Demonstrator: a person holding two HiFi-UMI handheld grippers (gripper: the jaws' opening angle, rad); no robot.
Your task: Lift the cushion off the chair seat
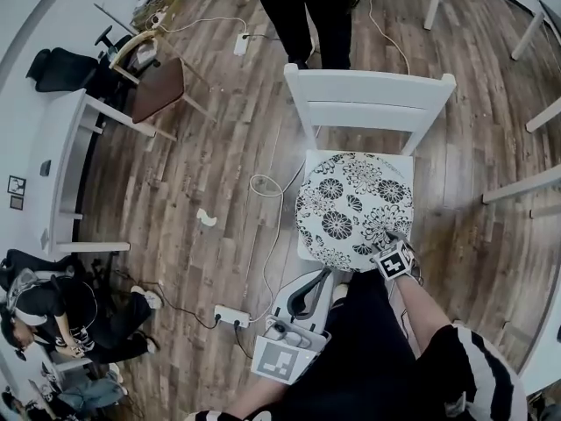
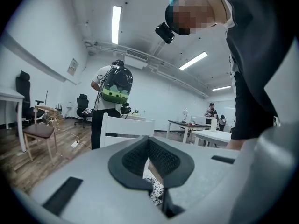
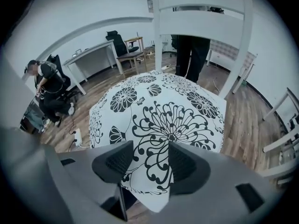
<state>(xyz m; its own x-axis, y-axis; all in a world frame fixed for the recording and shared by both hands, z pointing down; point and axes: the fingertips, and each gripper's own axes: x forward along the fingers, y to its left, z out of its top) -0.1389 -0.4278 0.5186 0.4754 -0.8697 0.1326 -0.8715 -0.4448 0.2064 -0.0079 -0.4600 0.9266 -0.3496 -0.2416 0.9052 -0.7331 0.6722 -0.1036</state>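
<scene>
A round-cornered cushion with a black-and-white flower print lies on the seat of a white wooden chair. My right gripper points steeply down over the cushion's near right edge. In the right gripper view the right gripper is open, and the cushion shows between and beyond its pads, which do not press on it. My left gripper hangs by the seat's front left corner. Its tips meet with nothing held. A bit of cushion shows below them, and the chair back beyond.
A person in black stands just behind the chair. A cable and a power strip lie on the wood floor to the left. Farther left are a brown chair, a white desk and a seated person.
</scene>
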